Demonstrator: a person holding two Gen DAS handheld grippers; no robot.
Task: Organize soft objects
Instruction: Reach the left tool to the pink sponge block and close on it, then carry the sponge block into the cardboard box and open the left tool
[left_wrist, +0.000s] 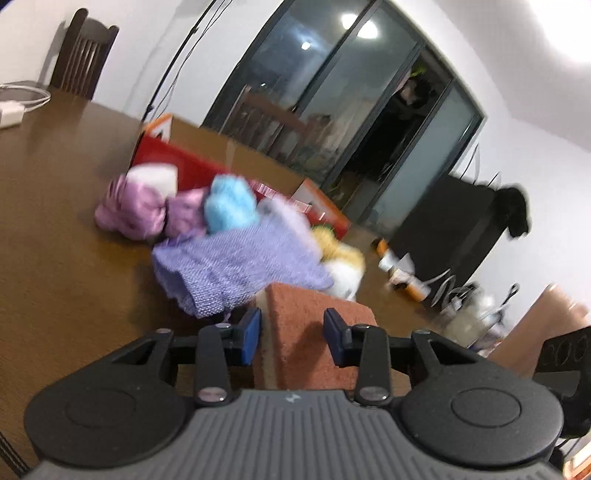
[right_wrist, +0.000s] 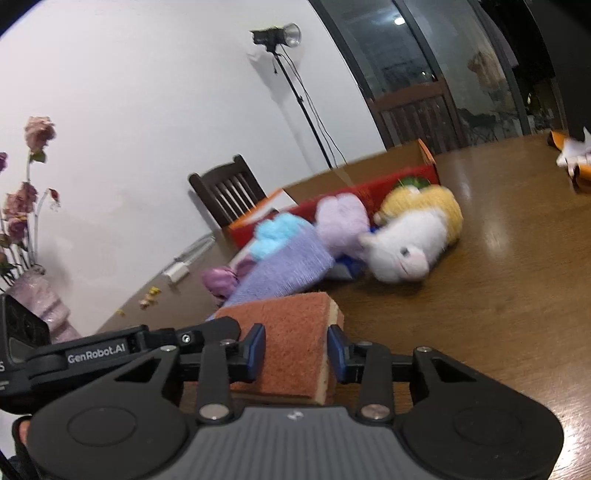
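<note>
The wooden bench (left_wrist: 55, 192) fills both views and carries everything here. Toward its far side lies an open red cardboard box (left_wrist: 173, 158), on its side or tilted with its flaps spread, and it looks the likely home for the soft things heaped just in front of it. That heap holds a folded lilac knitted cloth (left_wrist: 236, 258) at the near end, pink-purple bundles (left_wrist: 129, 210) and a fluffy blue piece (left_wrist: 229, 203) behind it, and a white and yellow plush toy (right_wrist: 410, 240) lying on its side next to the cloth, all touching or overlapping, apparently still unsorted. Nearest of all is the sponge (left_wrist: 314, 332), a yellow block with a rust-brown scouring face, which sits at the near end of the heap, just before the cloth. Both tools have it: the left gripper (left_wrist: 293, 334) has its jaws pressed on the two sides of one end, and the right gripper (right_wrist: 296, 349) is clamped the same way on the other end, its blue pads squeezing the foam. My guess is that the two-ended hold keeps so squashy a block level and stops it bending while it is carried to the box.
</note>
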